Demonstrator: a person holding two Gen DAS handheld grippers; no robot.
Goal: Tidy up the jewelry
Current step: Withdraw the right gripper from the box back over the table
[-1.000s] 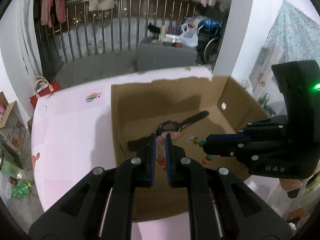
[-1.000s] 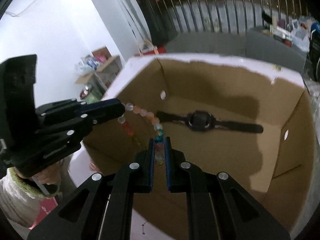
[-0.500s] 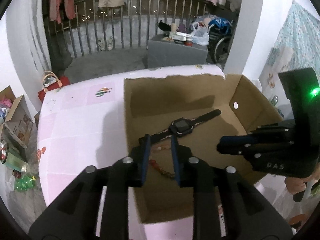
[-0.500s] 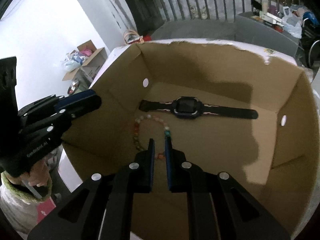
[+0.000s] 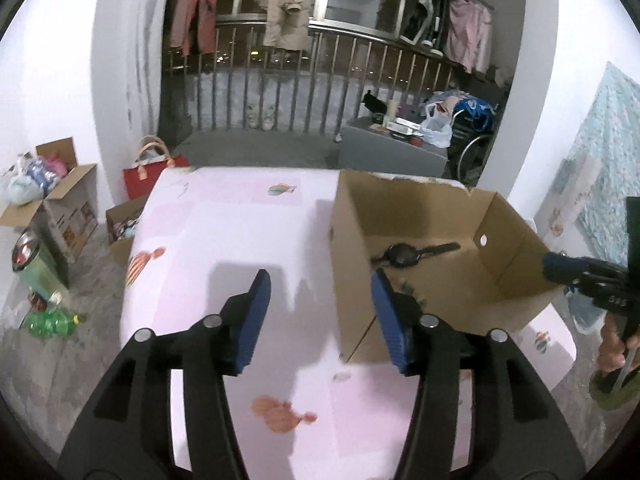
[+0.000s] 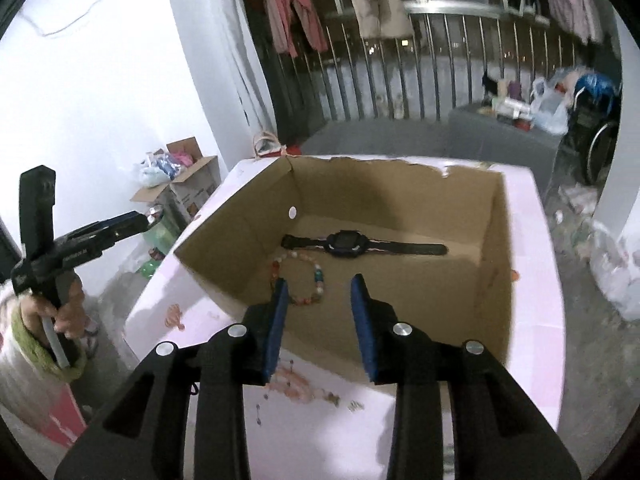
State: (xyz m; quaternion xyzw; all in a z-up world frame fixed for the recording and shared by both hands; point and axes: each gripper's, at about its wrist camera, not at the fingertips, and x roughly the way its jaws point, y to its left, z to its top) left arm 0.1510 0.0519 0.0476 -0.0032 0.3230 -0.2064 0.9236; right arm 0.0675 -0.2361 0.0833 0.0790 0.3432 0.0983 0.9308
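An open cardboard box stands on the pink table. On its floor lie a black wristwatch and a bead bracelet in a loop beside it. The watch also shows in the left wrist view, inside the box. My right gripper is open and empty above the box's near rim. My left gripper is open and empty over the table, left of the box. Each gripper shows at the other view's edge, the right one and the left one.
A balcony railing with hanging clothes is behind the table. Cardboard boxes and a red bag stand on the floor at the left. Small printed pictures mark the tablecloth. A grey cabinet with clutter stands at the back right.
Both grippers let go of the bead bracelet, which now lies on the box floor. Both opened wide and pulled back and up out of the box.
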